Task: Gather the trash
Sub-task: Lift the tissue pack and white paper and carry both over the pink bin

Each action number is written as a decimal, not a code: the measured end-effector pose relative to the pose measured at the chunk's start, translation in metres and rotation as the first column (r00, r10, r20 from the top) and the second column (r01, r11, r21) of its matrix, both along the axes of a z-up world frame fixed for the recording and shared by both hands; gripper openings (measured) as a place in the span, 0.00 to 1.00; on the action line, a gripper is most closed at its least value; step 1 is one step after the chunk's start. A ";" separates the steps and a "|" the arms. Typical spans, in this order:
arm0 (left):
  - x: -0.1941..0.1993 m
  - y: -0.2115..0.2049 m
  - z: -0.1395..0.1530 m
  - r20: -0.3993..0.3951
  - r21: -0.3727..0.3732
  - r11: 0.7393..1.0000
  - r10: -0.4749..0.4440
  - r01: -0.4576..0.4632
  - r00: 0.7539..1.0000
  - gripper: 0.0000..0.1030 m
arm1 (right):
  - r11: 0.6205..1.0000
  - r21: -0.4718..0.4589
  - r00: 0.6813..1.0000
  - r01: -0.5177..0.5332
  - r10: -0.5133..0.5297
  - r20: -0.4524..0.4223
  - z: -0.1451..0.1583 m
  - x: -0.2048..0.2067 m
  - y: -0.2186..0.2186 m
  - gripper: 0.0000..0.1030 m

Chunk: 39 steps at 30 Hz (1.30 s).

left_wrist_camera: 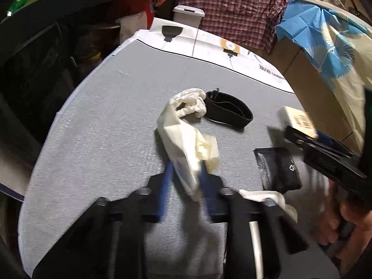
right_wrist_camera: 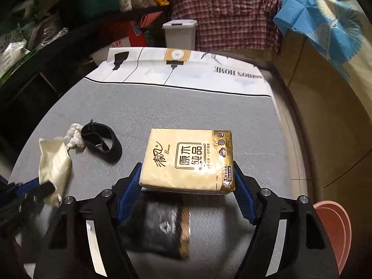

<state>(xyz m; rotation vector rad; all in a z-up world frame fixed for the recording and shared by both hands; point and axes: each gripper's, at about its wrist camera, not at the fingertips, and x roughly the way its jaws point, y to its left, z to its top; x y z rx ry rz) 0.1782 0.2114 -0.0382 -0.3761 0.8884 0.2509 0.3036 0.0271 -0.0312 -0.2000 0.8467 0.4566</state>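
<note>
— Between the left gripper's point(left_wrist_camera: 186, 174) blue fingers: a crumpled cream paper wrapper point(left_wrist_camera: 186, 148), pinched narrow — trash, likely lifted for binning.
— And the right gripper point(right_wrist_camera: 187, 181)?
— Wide, clamping a beige tissue pack point(right_wrist_camera: 188, 160) above the grey table point(right_wrist_camera: 209, 111).

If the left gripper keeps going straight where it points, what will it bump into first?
Probably the crumpled white tissue beyond the cream wrapper the left gripper holds, then the black strap. Depth is hard to judge.
</note>
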 end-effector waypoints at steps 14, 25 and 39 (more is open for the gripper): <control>-0.028 -0.007 0.032 0.090 0.038 0.999 -0.015 0.012 0.996 0.05 | 0.997 0.058 0.996 0.060 -0.063 0.057 0.041 -0.068 -0.072 0.70; -0.057 -0.010 0.049 0.177 0.021 0.999 -0.046 0.043 0.983 0.03 | 0.993 0.083 0.990 0.087 -0.095 0.106 0.068 -0.129 -0.126 0.70; -0.081 -0.034 0.067 0.219 0.042 0.996 -0.091 0.084 0.971 0.03 | 0.987 0.076 0.969 0.141 -0.154 0.194 0.088 -0.170 -0.194 0.70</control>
